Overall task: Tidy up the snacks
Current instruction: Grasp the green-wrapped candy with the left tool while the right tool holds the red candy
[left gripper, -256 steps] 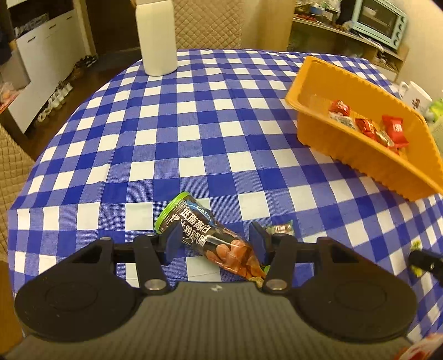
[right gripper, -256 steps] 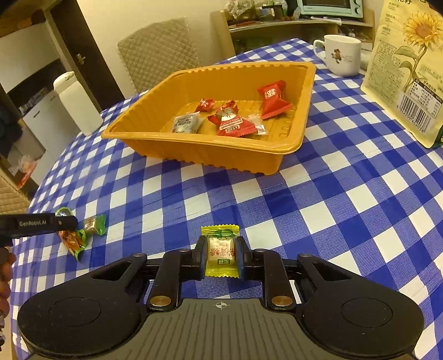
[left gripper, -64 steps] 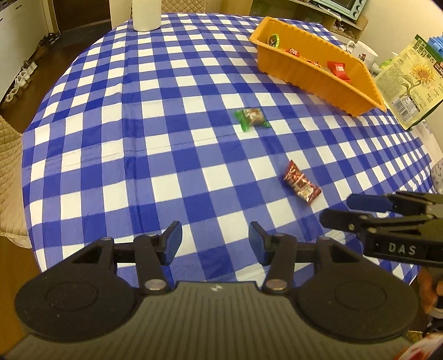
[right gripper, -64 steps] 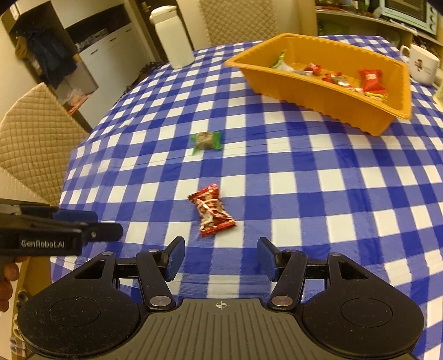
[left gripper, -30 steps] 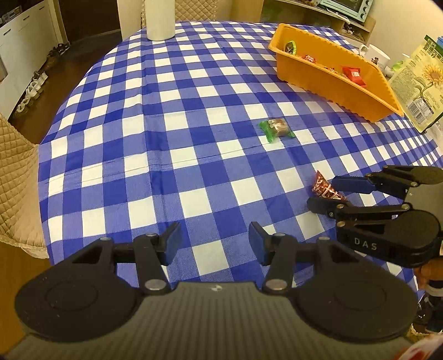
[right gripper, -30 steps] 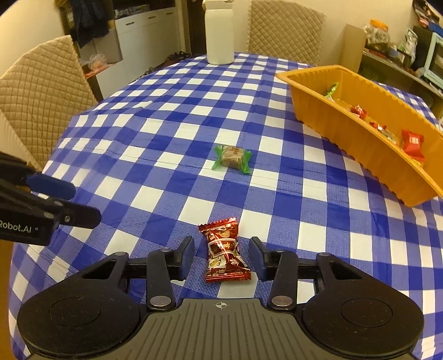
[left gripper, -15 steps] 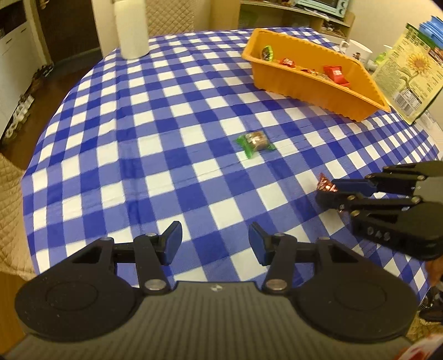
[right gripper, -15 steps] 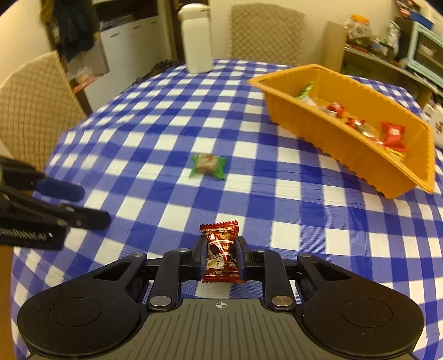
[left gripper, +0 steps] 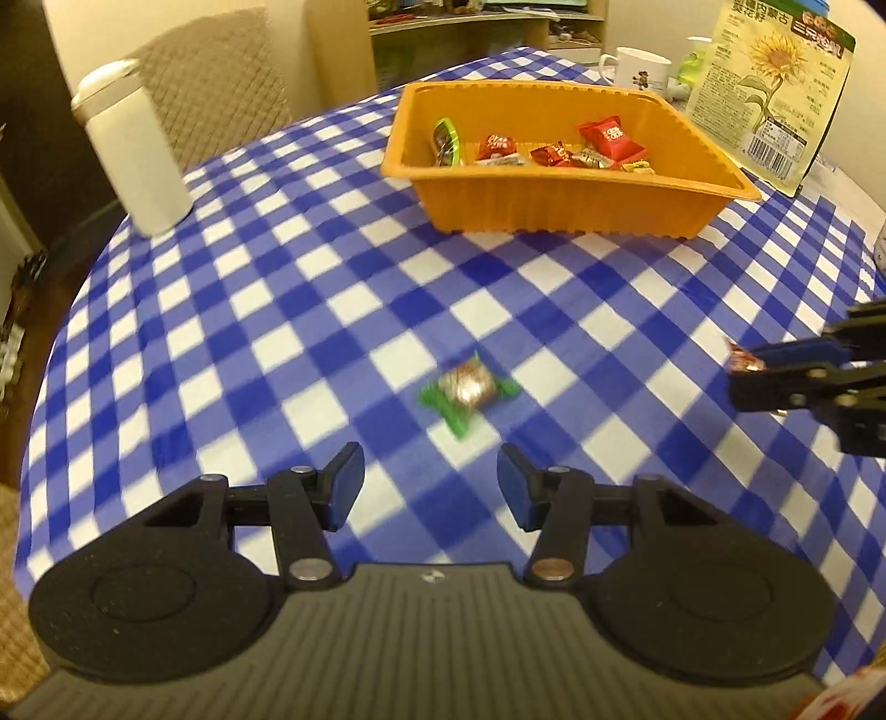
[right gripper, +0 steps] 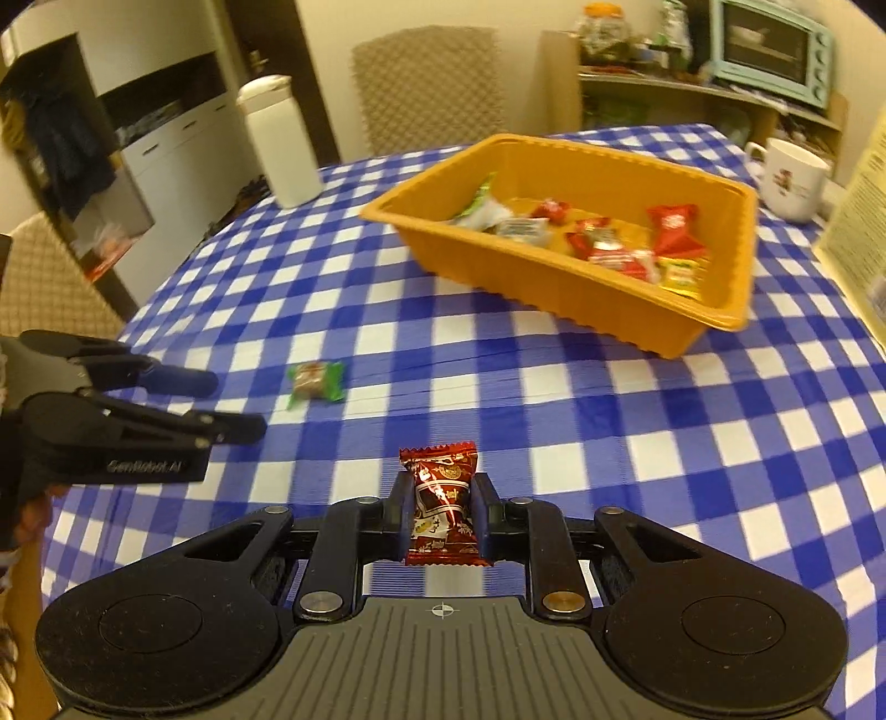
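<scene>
My right gripper is shut on a dark red candy, held above the checked cloth; in the left wrist view that gripper shows at the right edge with the candy's end sticking out. A green-wrapped candy lies on the cloth just ahead of my left gripper, which is open with nothing between its fingers. The right wrist view shows that candy right of the left gripper. The orange tray holds several wrapped snacks at the back.
A white bottle stands at the table's far left. A mug and a sunflower-seed bag sit right of the tray. Quilted chairs ring the round table; a shelf with a toaster oven is behind.
The right gripper closed on the red candy and lifted it off the cloth. The left gripper swung in toward the green candy, which now lies just ahead of its fingers.
</scene>
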`<action>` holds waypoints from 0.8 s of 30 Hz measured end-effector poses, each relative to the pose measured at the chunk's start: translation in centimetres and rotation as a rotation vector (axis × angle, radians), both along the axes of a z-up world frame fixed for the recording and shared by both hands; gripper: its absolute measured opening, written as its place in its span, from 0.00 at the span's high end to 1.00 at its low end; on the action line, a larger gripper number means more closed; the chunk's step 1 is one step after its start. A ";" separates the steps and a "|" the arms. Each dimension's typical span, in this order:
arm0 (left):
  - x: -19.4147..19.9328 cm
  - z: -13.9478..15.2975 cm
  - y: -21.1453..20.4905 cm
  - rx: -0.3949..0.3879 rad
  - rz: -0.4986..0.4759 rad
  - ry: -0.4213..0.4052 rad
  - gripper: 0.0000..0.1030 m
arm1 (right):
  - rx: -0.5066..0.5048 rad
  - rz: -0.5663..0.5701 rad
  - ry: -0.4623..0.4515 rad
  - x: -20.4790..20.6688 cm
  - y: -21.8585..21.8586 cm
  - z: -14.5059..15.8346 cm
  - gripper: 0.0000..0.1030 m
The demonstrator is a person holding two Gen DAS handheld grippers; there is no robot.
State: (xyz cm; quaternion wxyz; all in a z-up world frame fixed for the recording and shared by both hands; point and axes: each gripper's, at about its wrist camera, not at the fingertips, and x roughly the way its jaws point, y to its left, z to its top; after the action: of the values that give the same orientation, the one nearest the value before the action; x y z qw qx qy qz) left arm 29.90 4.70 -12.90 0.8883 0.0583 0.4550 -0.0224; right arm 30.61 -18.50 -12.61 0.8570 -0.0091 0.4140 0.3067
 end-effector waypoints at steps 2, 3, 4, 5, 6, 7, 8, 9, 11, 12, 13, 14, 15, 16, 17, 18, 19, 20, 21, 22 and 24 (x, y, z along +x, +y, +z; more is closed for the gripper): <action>0.9 -0.3 0.0 0.010 -0.027 -0.006 0.52 | 0.004 -0.025 0.005 0.3 -0.8 0.0 0.79; 1.4 -0.5 0.0 0.017 -0.043 -0.006 0.52 | 0.007 -0.037 0.008 0.5 -1.1 0.1 0.79; 1.9 -0.7 -0.1 0.027 -0.058 -0.002 0.52 | 0.010 -0.050 0.012 0.6 -1.5 0.1 0.79; 2.3 -0.9 -0.2 0.037 -0.073 0.001 0.52 | 0.014 -0.063 0.018 0.7 -1.9 0.1 0.79; 2.7 -1.1 -0.2 0.045 -0.084 0.003 0.52 | 0.017 -0.073 0.023 0.7 -2.3 0.1 0.79; 3.0 -1.2 -0.3 0.051 -0.098 0.004 0.53 | 0.021 -0.085 0.028 0.8 -2.6 0.1 0.79; 3.3 -1.3 -0.4 0.053 -0.111 0.004 0.53 | 0.023 -0.095 0.031 0.8 -2.9 0.1 0.79; 3.5 -1.4 -0.5 0.053 -0.125 0.002 0.53 | 0.023 -0.104 0.034 0.9 -3.1 0.1 0.79; 3.8 -1.4 -0.7 0.047 -0.147 0.004 0.53 | 0.024 -0.119 0.037 1.0 -3.5 0.1 0.79; 4.0 -1.4 -0.8 0.042 -0.155 0.007 0.54 | 0.026 -0.125 0.038 1.0 -3.8 0.1 0.79; 4.1 -1.5 -0.8 0.036 -0.160 0.011 0.55 | 0.027 -0.131 0.040 1.1 -4.0 0.1 0.79; 4.3 -1.5 -0.9 0.031 -0.164 0.014 0.58 | 0.028 -0.136 0.041 1.2 -4.1 0.1 0.79; 4.4 -1.6 -1.0 0.026 -0.167 0.016 0.60 | 0.028 -0.140 0.041 1.3 -4.2 0.1 0.79; 4.6 -1.6 -1.1 0.022 -0.169 0.020 0.64 | 0.027 -0.144 0.041 1.4 -4.3 0.1 0.79; 4.7 -1.7 -1.1 0.016 -0.169 0.025 0.68 | 0.027 -0.146 0.042 1.5 -4.4 0.1 0.79; 4.7 -1.7 -1.1 0.009 -0.168 0.027 0.69 | 0.027 -0.147 0.043 1.6 -4.4 0.1 0.79; 4.8 -1.7 -1.1 0.004 -0.166 0.029 0.72 | 0.027 -0.147 0.043 1.6 -4.4 0.1 0.79; 4.8 -1.7 -1.2 0.002 -0.166 0.032 0.77 | 0.027 -0.147 0.043 1.7 -4.5 0.1 0.79; 4.9 -1.7 -1.2 0.001 -0.164 0.035 0.78 | 0.027 -0.147 0.043 1.8 -4.4 0.1 0.79; 5.0 -1.6 -1.2 -0.002 -0.160 0.038 0.78 | 0.027 -0.147 0.043 1.8 -4.4 0.1 0.79; 5.0 -1.6 -1.1 -0.008 -0.152 0.041 0.79 | 0.027 -0.145 0.042 1.8 -4.4 0.2 0.79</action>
State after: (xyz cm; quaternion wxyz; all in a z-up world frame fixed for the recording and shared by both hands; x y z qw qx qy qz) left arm 34.93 3.57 -14.50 0.8749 0.0884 0.4670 -0.0928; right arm 32.42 -22.90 -12.41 0.8681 0.0389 0.4273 0.2495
